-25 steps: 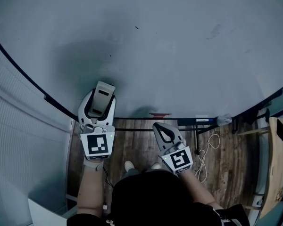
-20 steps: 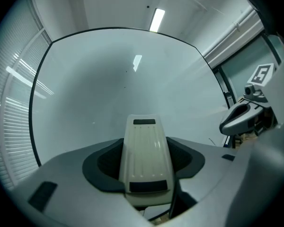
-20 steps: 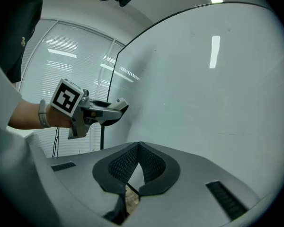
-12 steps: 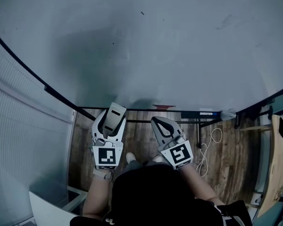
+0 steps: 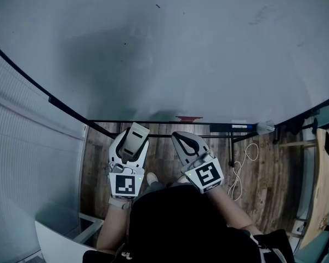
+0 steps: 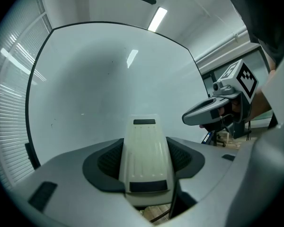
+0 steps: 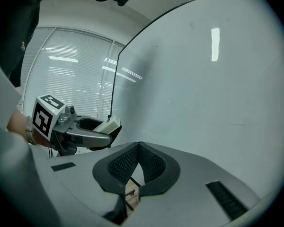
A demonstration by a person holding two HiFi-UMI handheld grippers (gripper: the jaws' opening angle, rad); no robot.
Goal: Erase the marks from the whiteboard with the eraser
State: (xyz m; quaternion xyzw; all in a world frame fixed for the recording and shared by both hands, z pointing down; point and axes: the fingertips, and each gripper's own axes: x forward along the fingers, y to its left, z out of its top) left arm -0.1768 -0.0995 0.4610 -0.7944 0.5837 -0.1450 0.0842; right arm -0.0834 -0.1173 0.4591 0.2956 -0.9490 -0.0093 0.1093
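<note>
The left gripper [image 5: 130, 144] is clamped on the pale eraser [image 6: 144, 150], gripping it by its two long sides. Eraser and gripper hang low in front of the person, below the bottom edge of the whiteboard [image 5: 208, 59] and clear of it. The right gripper [image 5: 182, 141] sits just beside it, jaws pressed together with nothing between them.

The board looks almost clean. A small dark speck [image 5: 157, 6] shows high up, another speck [image 5: 125, 43] lower left, and a faint smudge [image 5: 260, 15] toward the upper right. The wiping therefore seems paused or close to finished. If those traces count as marks, the next move calls for lifting the eraser well up and setting its wiping face flat on the board. It would then need firm passes over each spot.

Along the board's lower rail sit a red item [image 5: 188, 118] and a blue marker [image 5: 238, 126]. A white cable [image 5: 238, 174] lies on the wooden floor [image 5: 164, 163], and window blinds [image 5: 22, 147] stand to the left. Nothing blocks the way up, though the marks are a long reach from the eraser.
</note>
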